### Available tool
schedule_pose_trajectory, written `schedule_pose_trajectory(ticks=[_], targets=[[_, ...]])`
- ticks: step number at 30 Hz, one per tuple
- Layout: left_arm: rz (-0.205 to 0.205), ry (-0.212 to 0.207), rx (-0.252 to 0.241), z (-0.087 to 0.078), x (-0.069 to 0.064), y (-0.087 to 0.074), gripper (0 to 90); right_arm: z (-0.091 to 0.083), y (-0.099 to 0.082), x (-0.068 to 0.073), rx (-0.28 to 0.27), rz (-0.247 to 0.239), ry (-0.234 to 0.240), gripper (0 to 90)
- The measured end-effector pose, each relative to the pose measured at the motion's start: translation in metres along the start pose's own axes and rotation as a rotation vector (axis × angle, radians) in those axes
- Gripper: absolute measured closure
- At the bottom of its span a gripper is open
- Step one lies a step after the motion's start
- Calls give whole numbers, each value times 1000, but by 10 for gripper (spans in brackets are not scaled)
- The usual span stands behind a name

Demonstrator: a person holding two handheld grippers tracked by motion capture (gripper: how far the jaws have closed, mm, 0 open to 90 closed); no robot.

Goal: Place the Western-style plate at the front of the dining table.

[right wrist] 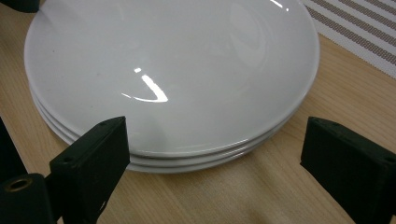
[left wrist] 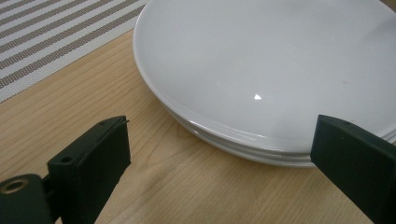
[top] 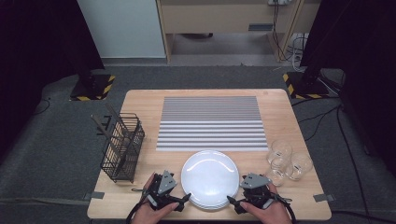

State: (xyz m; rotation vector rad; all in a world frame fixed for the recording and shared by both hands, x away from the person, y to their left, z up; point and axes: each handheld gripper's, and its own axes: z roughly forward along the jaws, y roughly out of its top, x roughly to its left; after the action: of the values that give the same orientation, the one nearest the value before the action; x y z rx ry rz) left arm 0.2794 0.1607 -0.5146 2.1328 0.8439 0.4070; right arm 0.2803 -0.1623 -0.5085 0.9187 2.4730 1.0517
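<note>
Two hand-held grippers (top: 186, 198) (top: 230, 199) spread wide | plate stack (top: 210, 177) between them, untouched

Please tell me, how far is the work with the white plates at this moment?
Nothing looks done yet: the three stacked plates sit together on the table, and the striped mat is bare. In hand: the left gripper and right gripper flank the stack, both open, apart from it. Left: gripping and moving the plates.

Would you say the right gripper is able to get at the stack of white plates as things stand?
Probably yes. The right gripper sits open just beside the stack of white plates, its jaws facing the rim, with only bare table between. The glasses stand off to its other side.
</note>
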Motion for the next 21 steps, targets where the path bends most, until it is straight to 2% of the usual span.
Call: schedule_pose_trajectory(ticks=[21], targets=[[-7, 14, -6, 2, 2, 1, 38, 3, 1, 0, 1, 12, 8, 71]])
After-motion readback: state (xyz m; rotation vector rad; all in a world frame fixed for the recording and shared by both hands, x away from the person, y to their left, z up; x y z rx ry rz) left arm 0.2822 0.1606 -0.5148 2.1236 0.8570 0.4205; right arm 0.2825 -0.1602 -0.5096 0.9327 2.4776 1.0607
